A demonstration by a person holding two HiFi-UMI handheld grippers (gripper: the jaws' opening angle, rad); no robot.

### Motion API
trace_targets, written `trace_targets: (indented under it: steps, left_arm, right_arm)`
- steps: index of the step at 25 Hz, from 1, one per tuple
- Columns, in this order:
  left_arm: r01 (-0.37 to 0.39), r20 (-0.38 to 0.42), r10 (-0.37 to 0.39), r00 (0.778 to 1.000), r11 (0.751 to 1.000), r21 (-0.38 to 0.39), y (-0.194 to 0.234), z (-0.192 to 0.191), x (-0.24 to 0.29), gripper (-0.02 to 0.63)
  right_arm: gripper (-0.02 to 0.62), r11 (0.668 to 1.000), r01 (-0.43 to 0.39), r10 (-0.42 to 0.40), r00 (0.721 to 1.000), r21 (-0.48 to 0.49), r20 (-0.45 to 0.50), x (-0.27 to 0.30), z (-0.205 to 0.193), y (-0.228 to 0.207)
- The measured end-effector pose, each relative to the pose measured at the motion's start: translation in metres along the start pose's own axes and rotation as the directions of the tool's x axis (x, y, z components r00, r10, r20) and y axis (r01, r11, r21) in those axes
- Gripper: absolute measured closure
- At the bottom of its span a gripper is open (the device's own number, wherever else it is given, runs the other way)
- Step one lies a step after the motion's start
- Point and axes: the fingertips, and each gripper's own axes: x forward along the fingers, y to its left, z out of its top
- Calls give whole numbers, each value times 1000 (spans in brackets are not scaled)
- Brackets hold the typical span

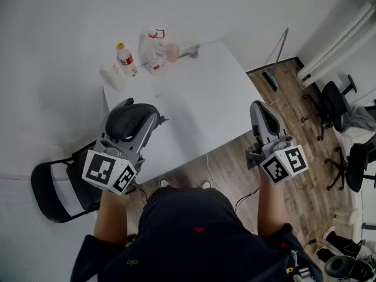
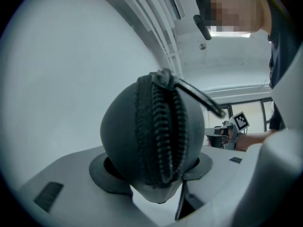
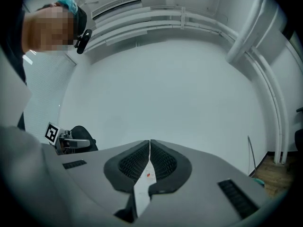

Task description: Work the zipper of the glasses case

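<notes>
Grey glasses case (image 2: 147, 131) sits clamped in left tongs (image 2: 154, 183), right tongs (image 3: 149, 150) closed.

One glasses case (image 2: 151, 141), two grippers (image 1: 136, 115) (image 1: 259, 107), one table (image 1: 200, 98), two bottles (image 1: 125, 60) (image 1: 156, 59), one pink cup (image 1: 172, 52), two office chairs (image 1: 332, 101) (image 1: 359, 164)

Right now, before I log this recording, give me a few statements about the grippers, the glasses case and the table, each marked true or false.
1. The left gripper has the dark glasses case between its jaws. True.
2. The right gripper has its jaws wide apart. False: they are together, with nothing between them.
3. The glasses case lies flat on the white table. False: the left gripper holds it up, off the table.
4. Bottles stand at the table's far corner. True.
5. The right gripper is pinching the case's zipper pull. False: the pull sticks out free, and the right gripper is well apart from the case.
</notes>
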Motion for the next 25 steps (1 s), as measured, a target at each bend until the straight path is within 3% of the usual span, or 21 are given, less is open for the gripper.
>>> trace_targets:
  steps: [6, 14, 25]
  left_arm:
    - [-35, 28, 36, 999, 999, -17, 11, 1, -6, 341]
    - [-17, 24, 17, 1000, 1000, -17, 2, 1, -6, 341]
    - [-15, 34, 16, 999, 999, -28, -1, 3, -8, 341]
  right_arm:
    - [575, 999, 12, -12, 1000, -42, -10, -1, -6, 3]
    - [577, 995, -8, 6, 1000, -100, -23, -1, -7, 16]
    - [577, 994, -6, 5, 1000, -106, -11, -5, -2, 17]
